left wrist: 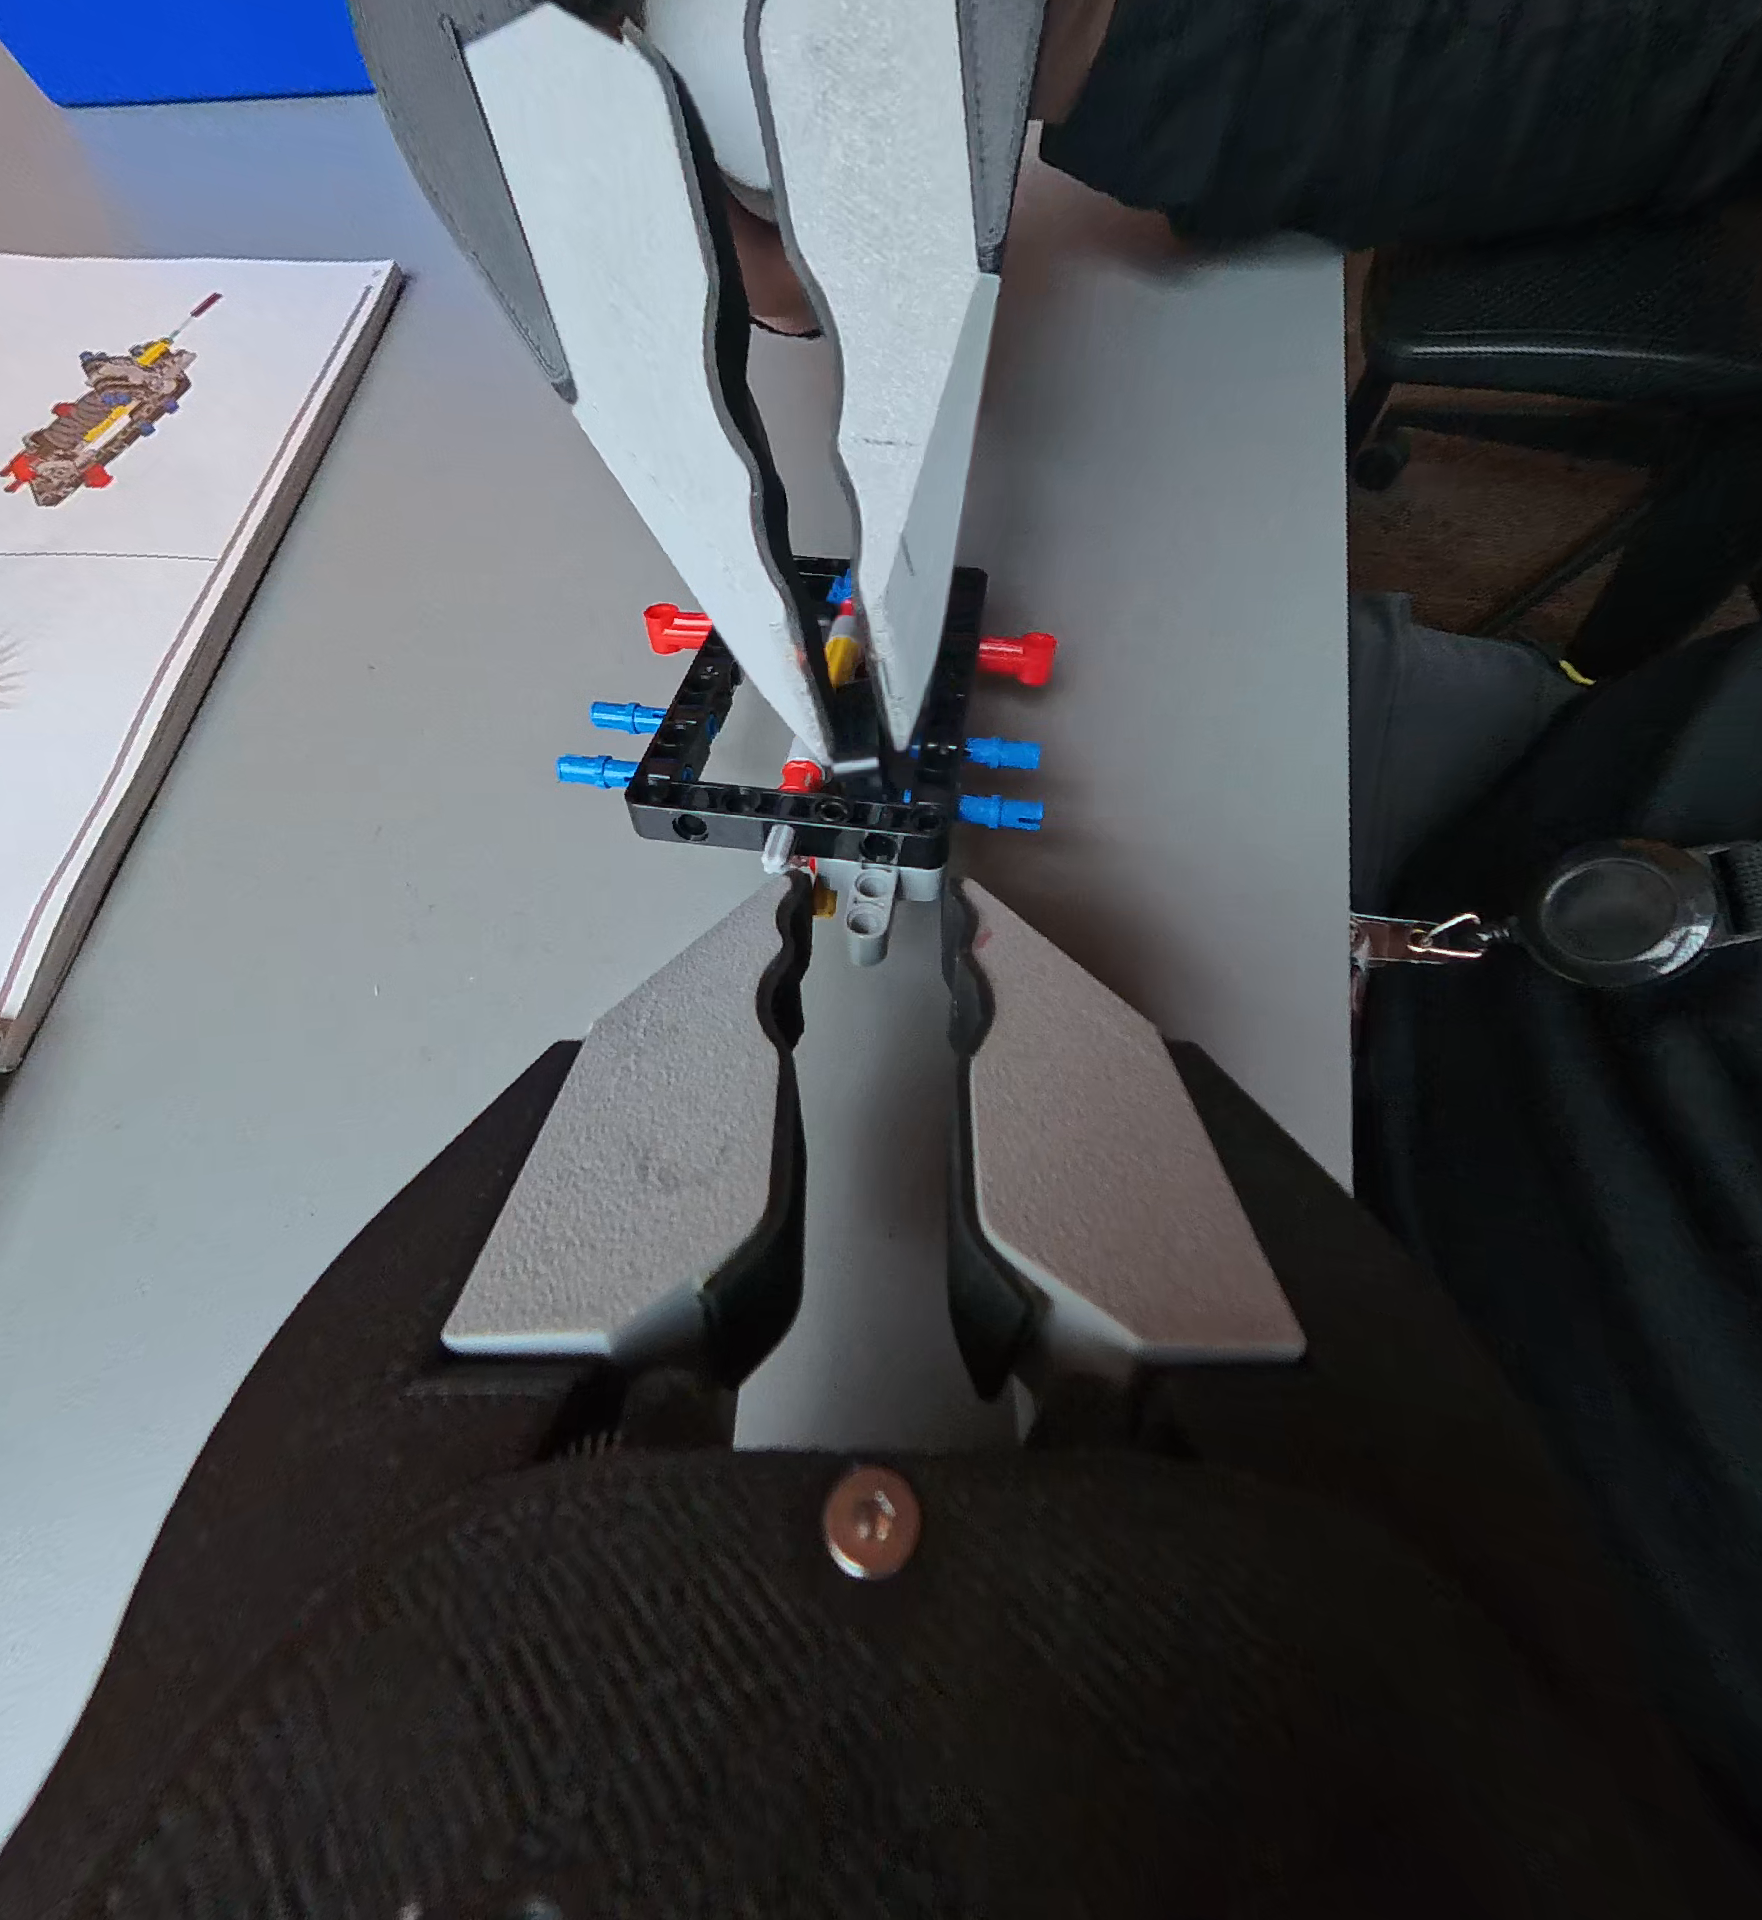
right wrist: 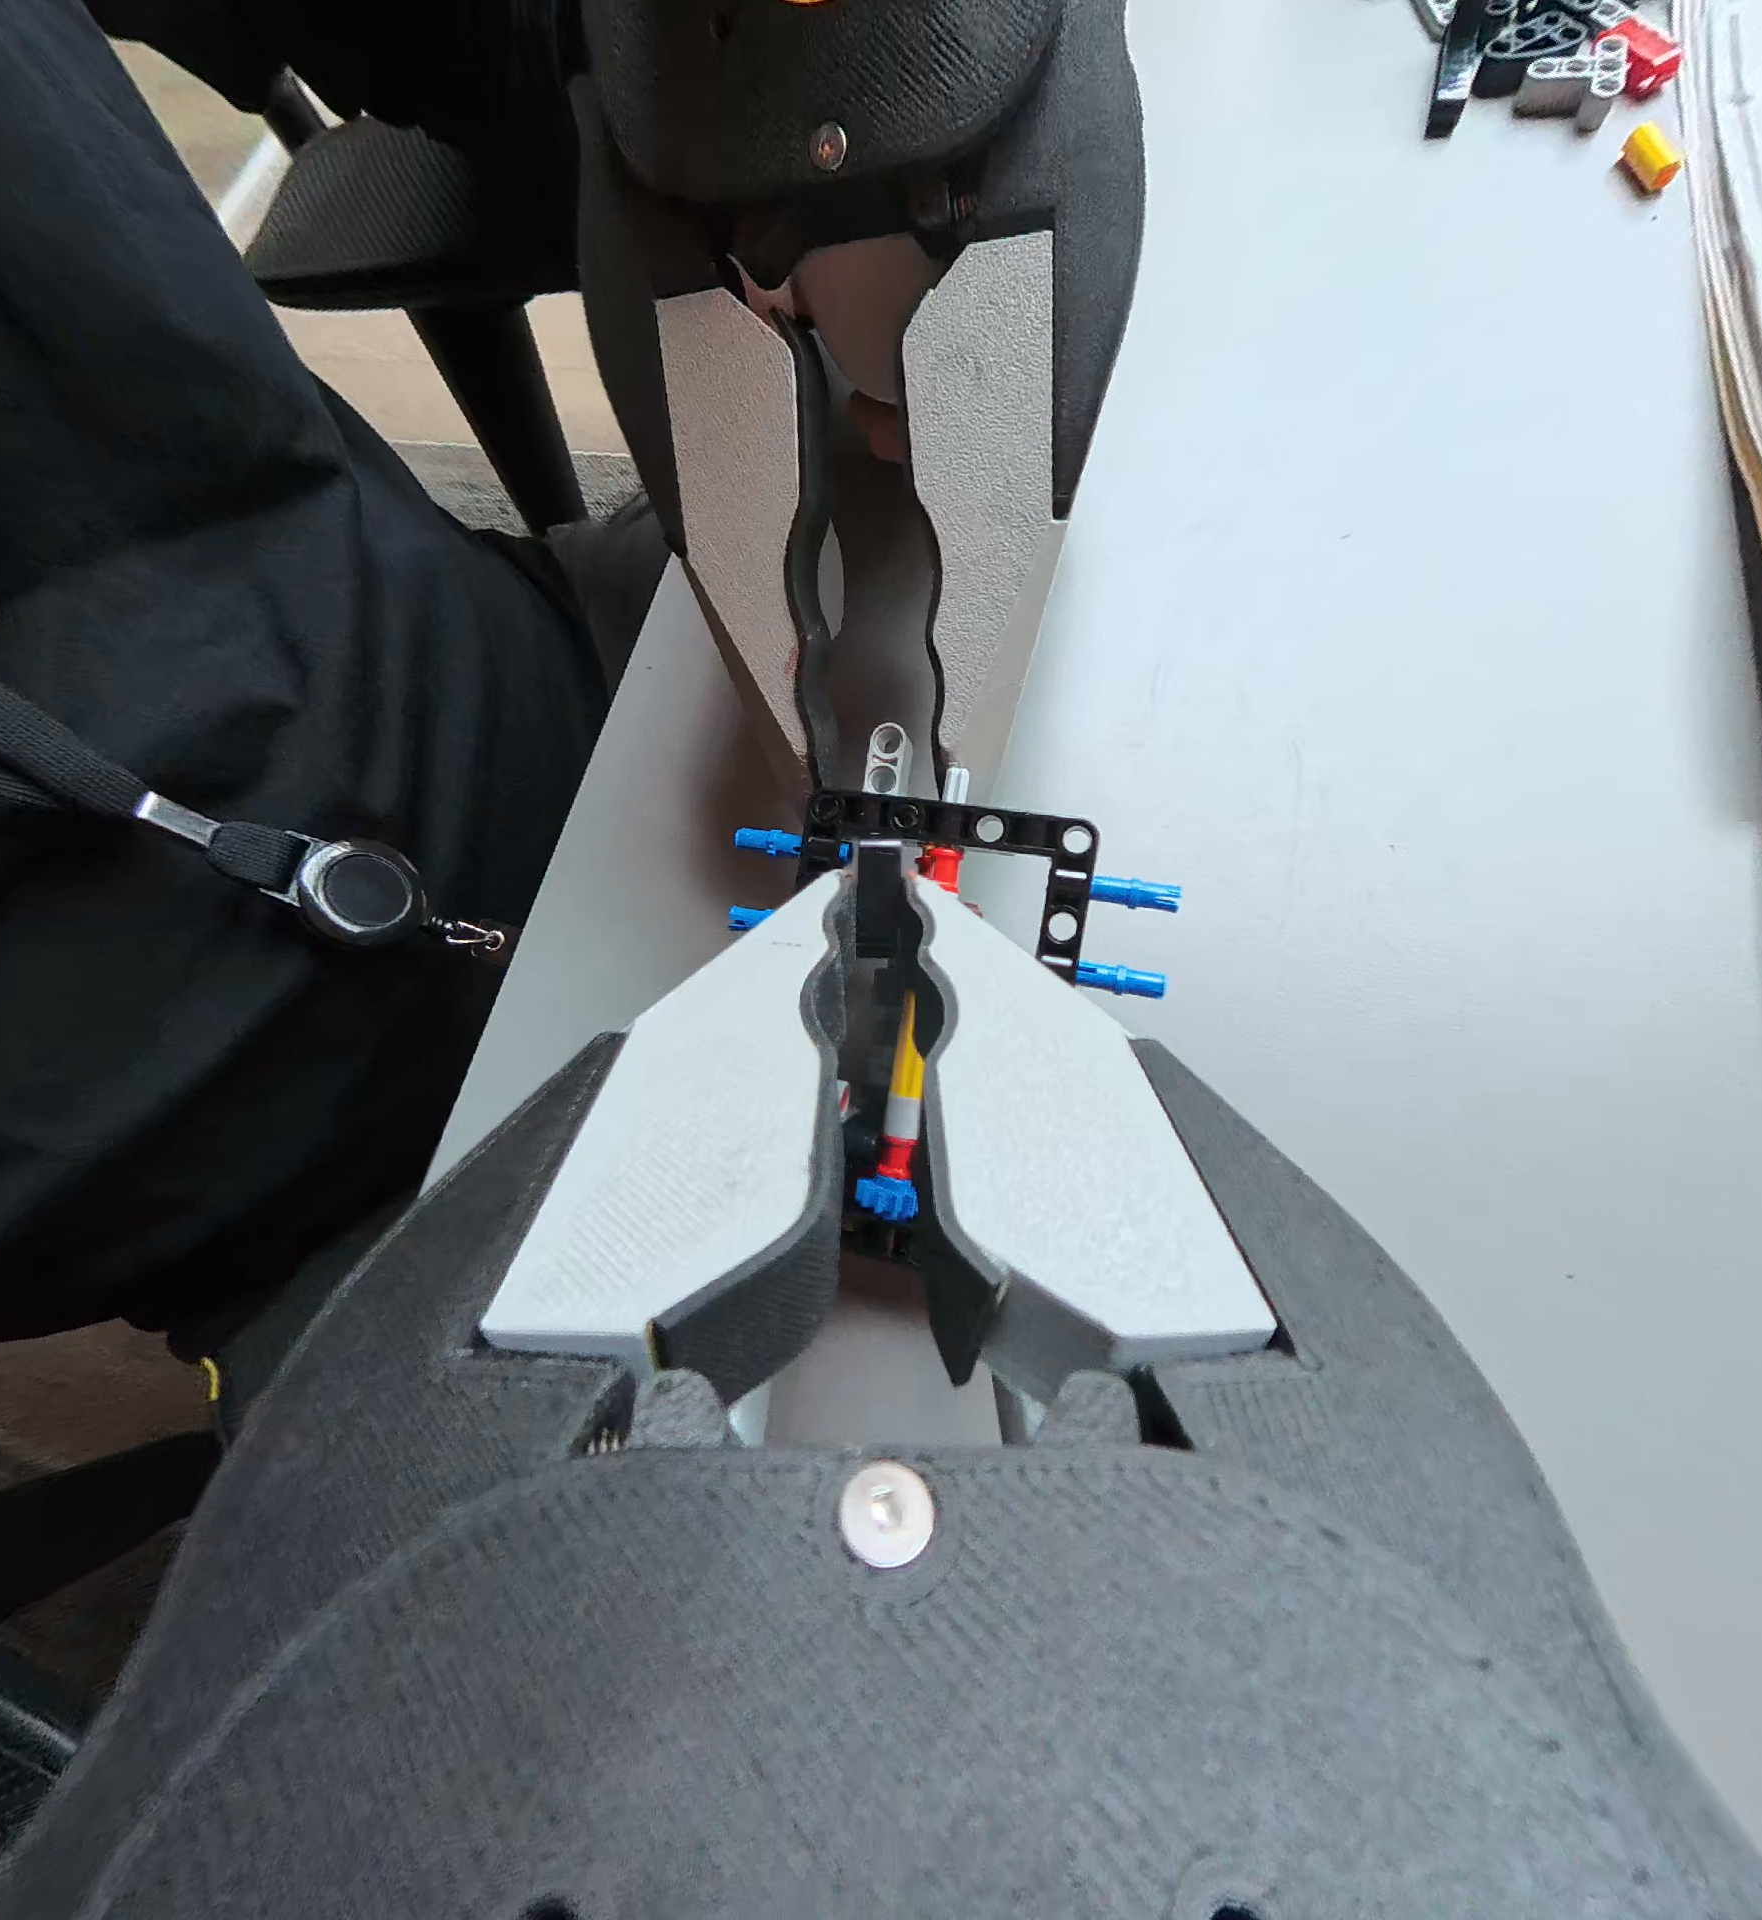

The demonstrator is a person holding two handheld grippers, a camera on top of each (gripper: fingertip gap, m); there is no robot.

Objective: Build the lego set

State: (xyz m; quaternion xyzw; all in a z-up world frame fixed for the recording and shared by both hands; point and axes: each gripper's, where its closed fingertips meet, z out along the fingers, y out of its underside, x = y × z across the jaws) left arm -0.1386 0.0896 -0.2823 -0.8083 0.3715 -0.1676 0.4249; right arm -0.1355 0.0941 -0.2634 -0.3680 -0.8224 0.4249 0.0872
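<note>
Left tool [left wrist: 872, 914] comes in from 6 o'clock in the left wrist view, fingers part-closed on the light grey beam [left wrist: 875, 909] that sticks out below the black frame [left wrist: 804, 727]; tips look to touch the beam's sides, so it reads as clamped on it, though contact is partly hidden. The frame sits just beyond, at centre, held over the tabletop [left wrist: 441, 727] near its edge. Blue pins [left wrist: 602, 743] stick out at 9 o'clock and more at 3 o'clock [left wrist: 1002, 779]; red pins at upper left [left wrist: 674, 627] and upper right [left wrist: 1017, 657]. Right tool [left wrist: 856, 753] drops in from 12 o'clock, fingers nearly together, pinching a small black piece [left wrist: 853, 727] inside the frame; a yellow axle [left wrist: 841, 655] shows between its fingers. Manual [left wrist: 108, 582] lies open at 9–10 o'clock, well apart. In the right wrist view the right tool [right wrist: 879, 888] is in the foreground, clamped on the same black piece [right wrist: 877, 894], with the yellow axle [right wrist: 906, 1049] and a blue gear [right wrist: 885, 1197] in the gap behind its tips. Frame [right wrist: 1064, 894] is just past the tips, the left tool [right wrist: 882, 769] beyond it at 12 o'clock. Loose parts [right wrist: 1552, 62] and a yellow piece [right wrist: 1651, 156] lie far off at 1–2 o'clock. A badge reel [right wrist: 363, 891] hangs at 9 o'clock against dark clothing.
</note>
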